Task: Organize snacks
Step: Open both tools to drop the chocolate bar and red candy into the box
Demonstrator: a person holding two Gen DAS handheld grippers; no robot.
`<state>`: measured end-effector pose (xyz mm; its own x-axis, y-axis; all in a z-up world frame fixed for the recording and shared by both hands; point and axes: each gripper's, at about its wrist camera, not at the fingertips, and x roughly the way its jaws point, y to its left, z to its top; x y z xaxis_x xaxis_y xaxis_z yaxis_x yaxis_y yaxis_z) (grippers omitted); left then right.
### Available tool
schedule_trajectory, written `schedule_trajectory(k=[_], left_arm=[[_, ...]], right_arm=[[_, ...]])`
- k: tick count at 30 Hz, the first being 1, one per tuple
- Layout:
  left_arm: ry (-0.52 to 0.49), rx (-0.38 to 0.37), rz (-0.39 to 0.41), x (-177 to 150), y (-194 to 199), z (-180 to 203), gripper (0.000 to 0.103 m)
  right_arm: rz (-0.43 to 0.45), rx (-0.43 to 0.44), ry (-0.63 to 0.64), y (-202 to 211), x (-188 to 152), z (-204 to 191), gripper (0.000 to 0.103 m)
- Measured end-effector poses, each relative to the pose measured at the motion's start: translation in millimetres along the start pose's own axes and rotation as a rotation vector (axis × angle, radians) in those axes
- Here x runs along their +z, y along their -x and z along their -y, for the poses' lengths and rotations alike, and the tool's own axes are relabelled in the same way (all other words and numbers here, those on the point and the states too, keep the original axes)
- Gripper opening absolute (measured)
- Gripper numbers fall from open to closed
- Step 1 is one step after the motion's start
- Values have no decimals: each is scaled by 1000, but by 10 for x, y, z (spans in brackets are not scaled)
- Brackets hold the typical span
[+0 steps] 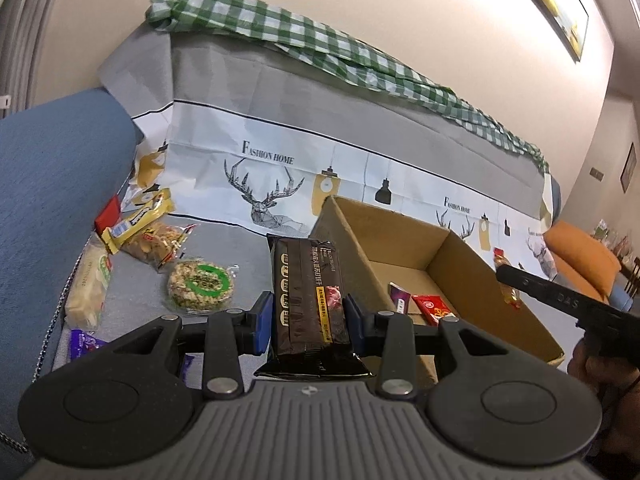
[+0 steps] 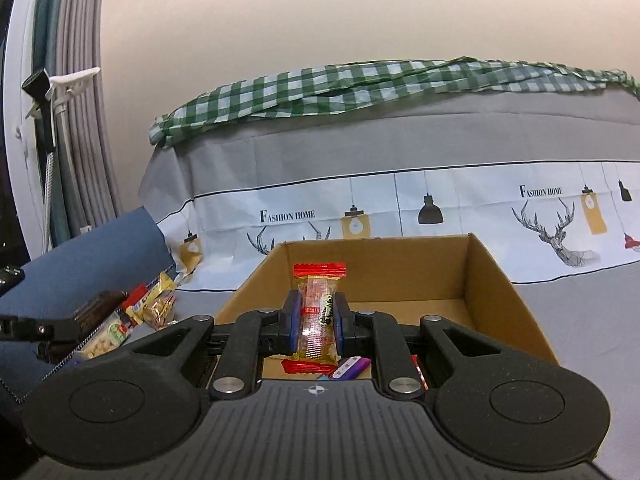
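Loose snacks, incl. a round rice cake (image 1: 200,285), lie on the grey sofa cover (image 1: 244,248) at left. Left gripper (image 1: 308,322) clamps a dark biscuit pack (image 1: 307,292) beside the cardboard box (image 1: 456,256). Right gripper (image 2: 316,322) pinches a red-ended candy (image 2: 318,312) over the box, w/ wrapped snacks inside.

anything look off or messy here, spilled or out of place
Nothing spilled or damaged. Several snacks lie loose on the grey cover left of the cardboard box, not yet sorted. The green checked cloth is bunched unevenly along the sofa back.
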<state>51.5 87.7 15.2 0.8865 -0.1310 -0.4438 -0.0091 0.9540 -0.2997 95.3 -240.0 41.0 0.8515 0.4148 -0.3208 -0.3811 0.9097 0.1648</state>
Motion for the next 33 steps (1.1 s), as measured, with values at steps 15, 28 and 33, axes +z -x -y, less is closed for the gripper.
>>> schedule_trajectory(k=[15,28,33], left_arm=[[10,-135,7,65,-188,884,42],[-47,-154,11,248,-522,1566,42],[-55,-135,-3,224,-664,1717,42]], right_arm=[[27,9,-5,5,-23,248,17],[140,-28,-125,191,-6,522,17],[162,-66,-172,235,-17,624,17]])
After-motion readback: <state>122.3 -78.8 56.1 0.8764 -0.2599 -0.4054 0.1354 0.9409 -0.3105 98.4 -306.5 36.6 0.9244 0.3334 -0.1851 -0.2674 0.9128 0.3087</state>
